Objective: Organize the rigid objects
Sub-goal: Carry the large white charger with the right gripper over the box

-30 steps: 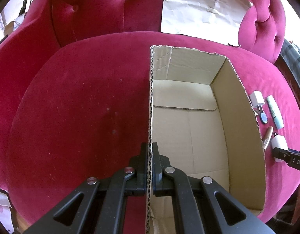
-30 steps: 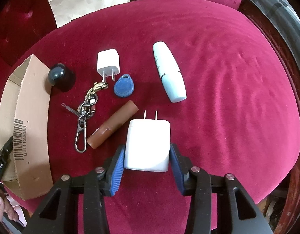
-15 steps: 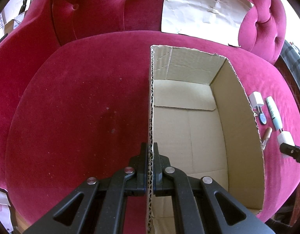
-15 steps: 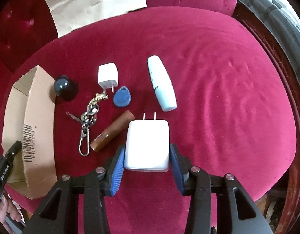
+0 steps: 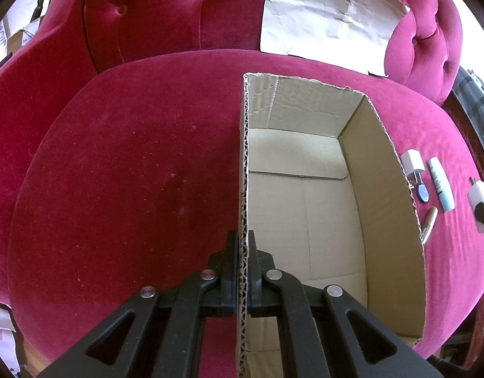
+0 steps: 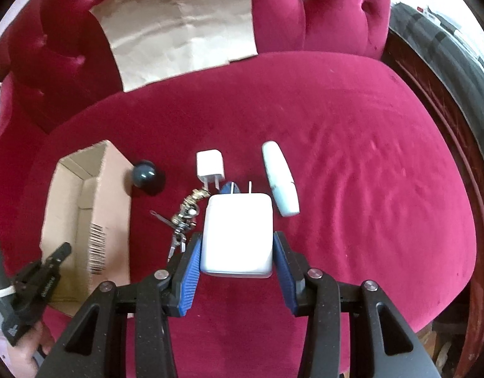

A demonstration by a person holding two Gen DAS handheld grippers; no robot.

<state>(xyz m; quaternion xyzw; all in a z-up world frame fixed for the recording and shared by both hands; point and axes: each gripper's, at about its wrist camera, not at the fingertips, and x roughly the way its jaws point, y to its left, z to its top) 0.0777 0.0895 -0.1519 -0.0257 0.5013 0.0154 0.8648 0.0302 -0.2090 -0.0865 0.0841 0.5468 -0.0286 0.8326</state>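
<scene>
**Charger lifted clear; risk lies in the carry to the box**

Lower centre, right wrist view: the right gripper point(image 6: 236, 256) is clamped on the large white charger point(image 6: 237, 234) by its smooth sides; a jolt could let it slip. Lower left, the left gripper point(image 5: 243, 253) pinches the cardboard box point(image 5: 383, 170) wall; releasing it could tip the box. Beyond, the keyring point(image 6: 183, 217), small charger point(image 6: 210, 165) and pale tube point(image 6: 279, 182) lie on the sofa cushion point(image 6: 368, 189).

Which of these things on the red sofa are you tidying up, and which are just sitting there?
Part of the tidying:
cardboard box, held by the left gripper
big white charger, held by the right gripper
small white charger
light blue tube
keychain
dark ball
brown tube
blue tag

Just lying about:
crumpled paper
red sofa
</scene>
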